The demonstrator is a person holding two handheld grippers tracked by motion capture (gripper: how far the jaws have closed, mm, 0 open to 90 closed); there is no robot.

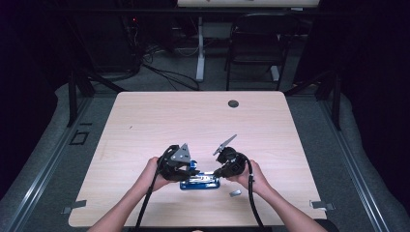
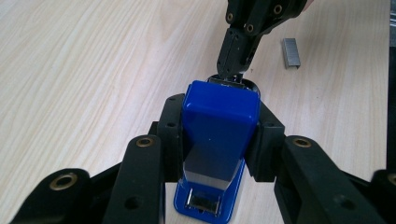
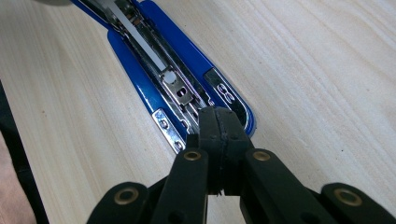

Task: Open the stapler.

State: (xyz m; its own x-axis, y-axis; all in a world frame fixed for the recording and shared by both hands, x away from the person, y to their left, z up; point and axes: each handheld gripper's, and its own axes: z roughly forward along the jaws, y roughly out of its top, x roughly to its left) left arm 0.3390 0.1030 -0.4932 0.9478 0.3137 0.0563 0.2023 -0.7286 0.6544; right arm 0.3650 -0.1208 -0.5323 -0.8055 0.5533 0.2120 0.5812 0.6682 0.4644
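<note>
The blue plastic stapler (image 2: 219, 135) lies open on the pale wooden bench (image 1: 145, 121), its shiny metal staple channel (image 3: 154, 56) bared. The left claw (image 2: 217, 140) clamps the lifted blue top between its pads. The right claw (image 3: 219, 130), pressed fully together, touches the channel's front end. A small grey strip of staples (image 2: 291, 52) lies nearby.

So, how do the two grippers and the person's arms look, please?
Both the left gripper and right gripper are black, with brass-coloured rivets in the linkages. Each carries a grey three-cornered plate on top and trails a black cable. The forearms are bare, no sleeves in view.
</note>
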